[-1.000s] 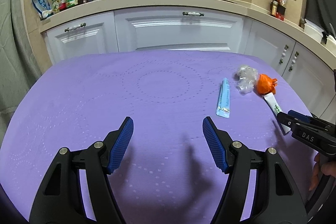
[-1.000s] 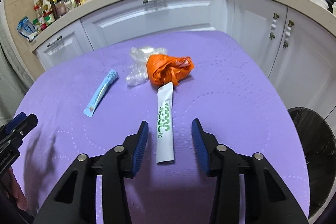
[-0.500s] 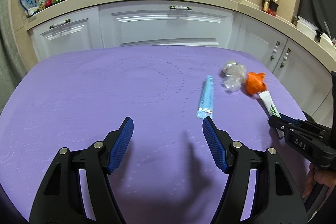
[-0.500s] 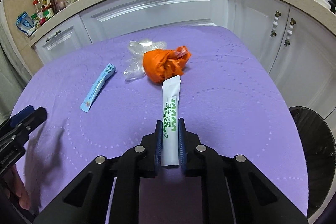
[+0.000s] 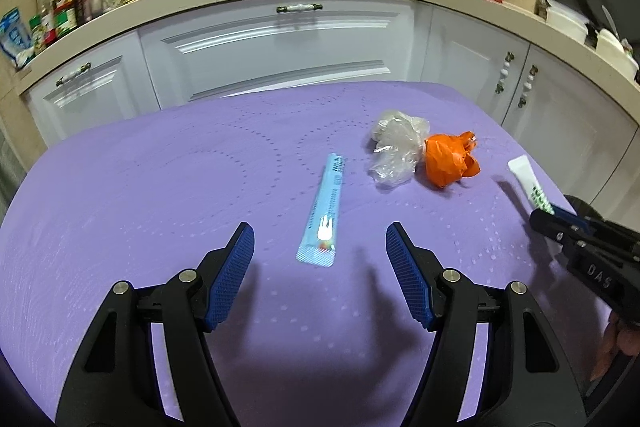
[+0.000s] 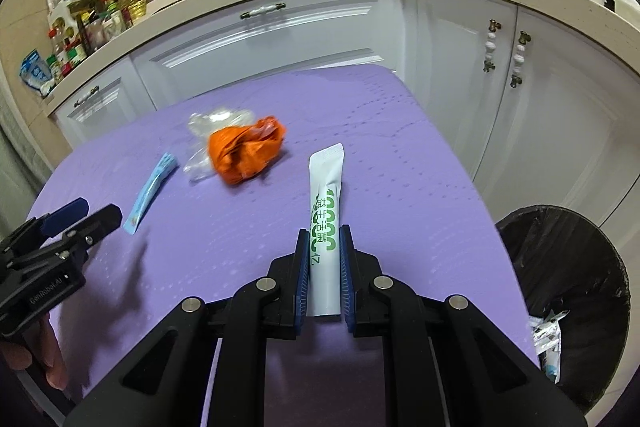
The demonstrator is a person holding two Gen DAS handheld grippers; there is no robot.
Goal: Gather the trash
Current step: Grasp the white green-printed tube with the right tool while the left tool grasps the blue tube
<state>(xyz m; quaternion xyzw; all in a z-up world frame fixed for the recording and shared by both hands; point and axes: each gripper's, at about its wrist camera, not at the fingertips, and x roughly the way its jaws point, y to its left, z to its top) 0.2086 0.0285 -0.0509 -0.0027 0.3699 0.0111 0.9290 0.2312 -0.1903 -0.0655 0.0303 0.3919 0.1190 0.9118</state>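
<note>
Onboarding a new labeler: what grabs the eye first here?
The white sachet pinched between the right gripper's fingers, above the purple table. Then the crumpled orange bag mid-table, and the blue wrapper lying ahead of the open left gripper.

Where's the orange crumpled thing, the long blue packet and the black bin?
orange bag (image 6: 245, 151): right wrist view, its crumpled middle.
blue packet (image 5: 322, 217): left wrist view, mid-length.
black bin (image 6: 568, 267): right wrist view, liner inside.

Purple table (image 5: 160, 187) — wrappers (image 5: 322, 217), bags (image 5: 450, 163)
</note>
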